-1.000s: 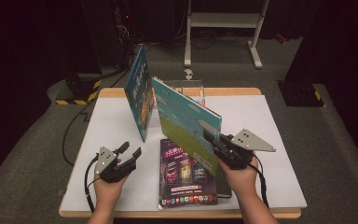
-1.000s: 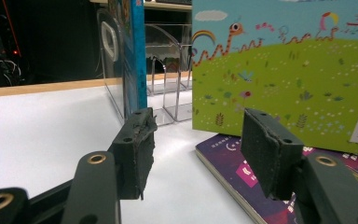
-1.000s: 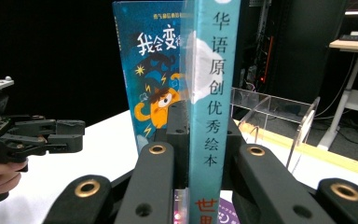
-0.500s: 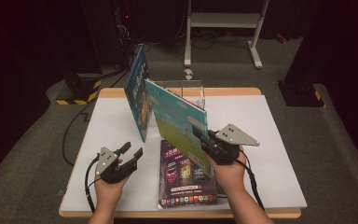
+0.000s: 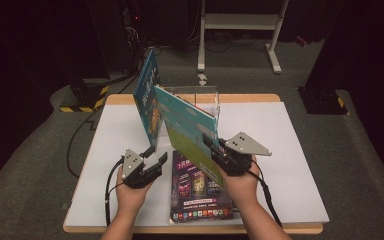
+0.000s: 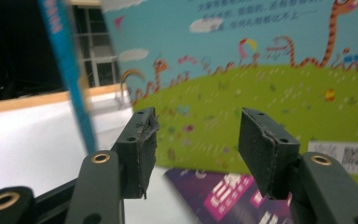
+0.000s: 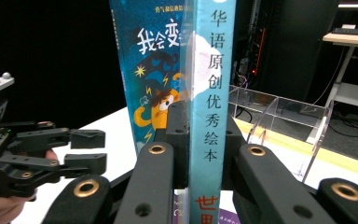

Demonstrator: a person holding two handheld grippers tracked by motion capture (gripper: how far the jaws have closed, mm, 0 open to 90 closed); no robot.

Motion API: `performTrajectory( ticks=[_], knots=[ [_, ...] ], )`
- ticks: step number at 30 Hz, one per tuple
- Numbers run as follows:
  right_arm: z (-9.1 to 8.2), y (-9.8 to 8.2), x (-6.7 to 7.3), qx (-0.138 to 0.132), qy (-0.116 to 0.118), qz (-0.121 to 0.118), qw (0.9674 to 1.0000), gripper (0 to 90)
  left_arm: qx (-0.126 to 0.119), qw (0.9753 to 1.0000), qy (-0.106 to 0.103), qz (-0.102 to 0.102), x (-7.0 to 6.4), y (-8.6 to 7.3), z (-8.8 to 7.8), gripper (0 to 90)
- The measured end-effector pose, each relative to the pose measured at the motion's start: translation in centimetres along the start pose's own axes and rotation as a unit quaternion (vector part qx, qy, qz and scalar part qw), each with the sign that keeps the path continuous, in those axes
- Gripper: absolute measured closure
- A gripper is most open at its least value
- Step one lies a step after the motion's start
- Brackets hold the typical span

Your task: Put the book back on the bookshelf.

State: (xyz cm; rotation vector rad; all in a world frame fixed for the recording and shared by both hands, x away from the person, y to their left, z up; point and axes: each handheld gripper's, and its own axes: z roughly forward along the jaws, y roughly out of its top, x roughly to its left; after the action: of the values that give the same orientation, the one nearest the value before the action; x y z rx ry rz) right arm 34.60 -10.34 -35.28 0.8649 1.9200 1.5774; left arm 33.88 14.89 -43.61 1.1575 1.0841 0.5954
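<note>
My right gripper (image 5: pixel 211 145) is shut on the spine of a teal and green picture book (image 5: pixel 187 125), which it holds upright and tilted above the table. In the right gripper view the pads (image 7: pixel 177 135) clamp that spine (image 7: pixel 212 93). A blue book (image 5: pixel 147 97) stands on edge just left of it, close alongside. Flat beneath lies a purple book (image 5: pixel 200 192). My left gripper (image 5: pixel 155 155) hovers left of the purple book, open with nothing between its jaws (image 6: pixel 196 149). The green back cover (image 6: pixel 261 70) lies beyond them.
A clear acrylic book rack (image 5: pixel 207 95) stands at the back centre of the white table (image 5: pixel 290 130). Beyond the table, a metal stand and cables sit on the dark floor. White tabletop lies bare to the right and far left.
My right gripper has carried the teal book leftward, closer to the blue book. My left gripper has moved right and forward toward the held book, staying open.
</note>
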Motion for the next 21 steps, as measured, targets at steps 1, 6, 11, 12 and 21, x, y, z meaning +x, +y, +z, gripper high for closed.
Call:
performTrajectory(
  ticks=[1, 6, 11, 12, 21],
  knots=[
    [0.0, 0.0, 0.0, -0.001, -0.001, 0.000, 1.0000, 80.2, -0.001, 1.0000, -0.001, 0.000, -0.2, 0.1, 0.4, 46.8],
    [0.0, -0.1, 0.1, -0.001, -0.003, 0.003, 1.0000, 80.1, -0.005, 1.0000, -0.001, -0.005, -1.5, 0.5, 2.5, 47.8],
    [-0.1, -0.2, 0.6, 0.000, -0.006, 0.001, 1.0000, 79.9, -0.008, 1.0000, 0.000, 0.000, -2.5, 0.6, 4.3, 49.6],
    [-0.1, -0.2, 0.7, -0.001, -0.006, 0.001, 1.0000, 79.9, -0.007, 1.0000, -0.003, -0.005, -2.7, 0.7, 4.5, 49.6],
    [-0.6, -0.6, 1.9, -0.002, 0.007, -0.004, 1.0000, 78.2, -0.010, 0.9998, -0.005, -0.016, -2.8, 0.9, 4.5, 49.9]
  ],
)
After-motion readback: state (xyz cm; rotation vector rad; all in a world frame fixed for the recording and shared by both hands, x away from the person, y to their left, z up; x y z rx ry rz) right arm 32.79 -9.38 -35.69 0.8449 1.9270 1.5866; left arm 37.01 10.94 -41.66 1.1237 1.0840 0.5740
